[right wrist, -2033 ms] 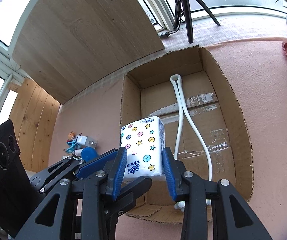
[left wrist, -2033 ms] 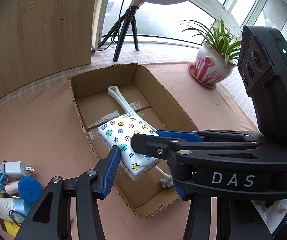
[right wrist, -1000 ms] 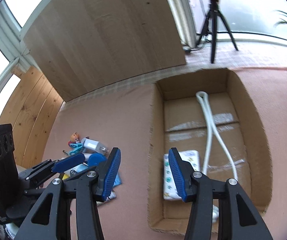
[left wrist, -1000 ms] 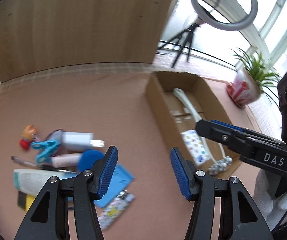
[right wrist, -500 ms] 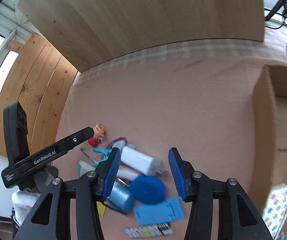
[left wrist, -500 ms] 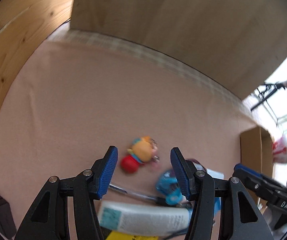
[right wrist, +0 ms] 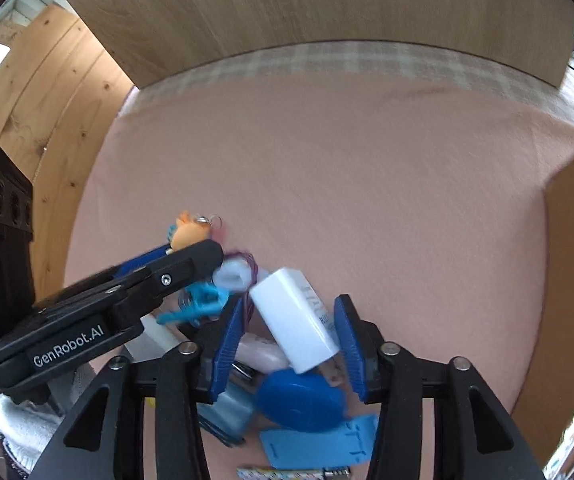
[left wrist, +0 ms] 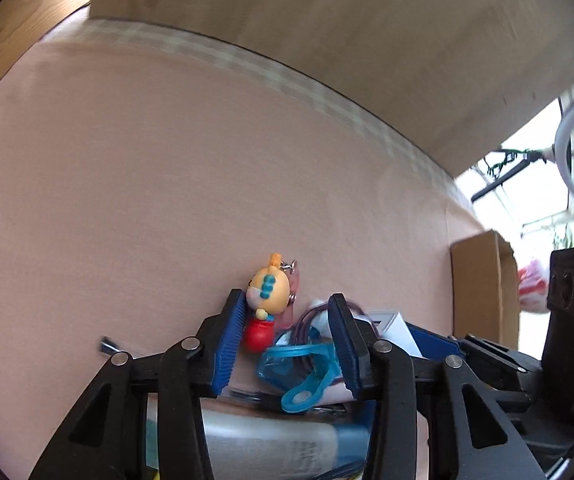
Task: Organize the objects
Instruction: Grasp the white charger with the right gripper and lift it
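I am holding the left gripper (left wrist: 287, 336) spread wide over the pile on the pink tablecloth (left wrist: 147, 184), its blue pads flanking the orange-headed toy keychain (left wrist: 268, 300) and the blue plastic clip (left wrist: 303, 372), gripping nothing. I am keeping the right gripper (right wrist: 289, 346) open too, its pads straddling the white charger (right wrist: 293, 318) without pinching it. The cardboard box (right wrist: 571, 264) is sitting off to the right.
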The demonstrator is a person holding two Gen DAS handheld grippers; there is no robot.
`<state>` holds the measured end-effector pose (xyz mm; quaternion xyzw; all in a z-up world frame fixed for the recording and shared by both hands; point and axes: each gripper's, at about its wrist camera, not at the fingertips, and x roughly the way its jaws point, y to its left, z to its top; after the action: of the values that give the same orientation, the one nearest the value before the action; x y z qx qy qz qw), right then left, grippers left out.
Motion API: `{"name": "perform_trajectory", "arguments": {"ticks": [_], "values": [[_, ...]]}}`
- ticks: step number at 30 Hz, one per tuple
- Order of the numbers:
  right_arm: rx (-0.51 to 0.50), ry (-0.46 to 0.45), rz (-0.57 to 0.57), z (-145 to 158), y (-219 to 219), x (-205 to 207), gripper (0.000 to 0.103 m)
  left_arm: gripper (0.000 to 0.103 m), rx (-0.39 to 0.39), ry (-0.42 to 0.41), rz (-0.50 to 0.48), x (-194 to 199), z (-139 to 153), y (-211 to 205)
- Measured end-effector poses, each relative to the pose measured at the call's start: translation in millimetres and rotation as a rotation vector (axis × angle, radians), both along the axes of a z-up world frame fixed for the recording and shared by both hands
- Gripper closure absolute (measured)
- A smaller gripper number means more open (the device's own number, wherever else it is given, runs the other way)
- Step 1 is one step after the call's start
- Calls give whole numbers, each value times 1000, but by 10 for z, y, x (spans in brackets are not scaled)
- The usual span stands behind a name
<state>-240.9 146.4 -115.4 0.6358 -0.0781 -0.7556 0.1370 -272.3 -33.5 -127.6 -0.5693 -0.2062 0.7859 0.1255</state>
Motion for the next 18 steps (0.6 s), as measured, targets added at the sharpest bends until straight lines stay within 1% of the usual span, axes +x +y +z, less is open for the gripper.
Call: {"name": "perform_trajectory", "arguments": {"ticks": [1,2,3,4,5,7,9,12,15,18], "values": [[-2,-6,-12,-16,48,46,69,59,-1,0,-20,8,23,63],[-7,-17,-25,-38,98,100,73,64,2,-4,-35,25,21,130],[-19,-28,-42,-60,154,153,75,66,15,-11,-49,46,15,194],[-39,-39,-63,-76,225,229,80,67,27,-19,-63,57,10,246],[-57,-46,-82,-84,290,306,82,68,27,-20,-82,87,12,309],[-76,-49,-111,-93,382,438,82,68,-2,-16,-128,154,42,447],[-89,-39,-129,-93,463,598,82,73,2,-29,-184,226,44,582],[-73,-28,-152,-74,539,829,82,73,-41,-18,-245,403,79,765],[-70,-21,-149,-63,586,1022,82,73,-57,-9,-271,617,103,832],[-86,-27,-149,-65,641,1204,82,74,-44,-15,-291,816,91,857]]}}
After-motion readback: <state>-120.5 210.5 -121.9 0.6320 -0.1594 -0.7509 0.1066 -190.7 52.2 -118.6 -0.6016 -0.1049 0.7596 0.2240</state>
